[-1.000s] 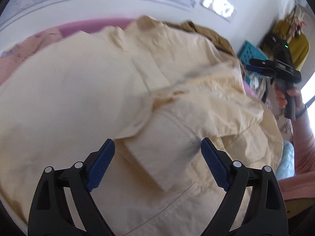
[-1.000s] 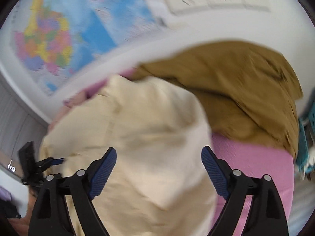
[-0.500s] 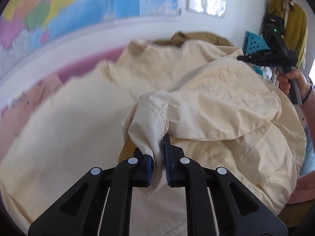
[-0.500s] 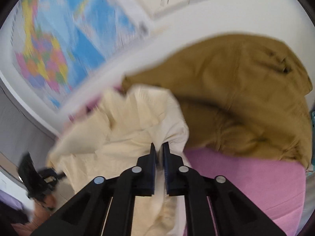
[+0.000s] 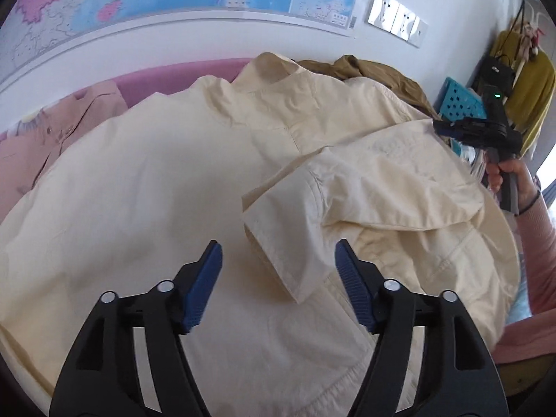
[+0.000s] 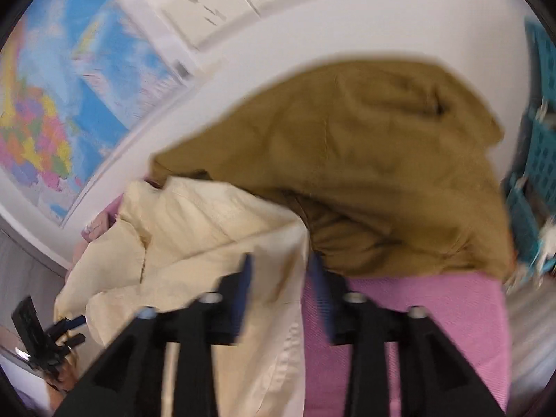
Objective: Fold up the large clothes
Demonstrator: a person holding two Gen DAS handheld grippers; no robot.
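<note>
Both grippers' fingers (image 5: 205,278) now off cream jacket (image 5: 139,191).

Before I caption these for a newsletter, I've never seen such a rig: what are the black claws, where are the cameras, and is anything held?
No robot here: a person holds one hand-held claw in each hand, and each carries a wide-angle camera looking along its fingers. The left claw hovers over a large cream cotton jacket spread on a pink bed cover, its folded sleeve cuff lying free between the opening jaws. That view also shows the right claw in the person's hand. The blurred right-claw view shows its jaws opening around the jacket's edge, with a crumpled mustard-brown garment behind. Nothing is gripped.
</note>
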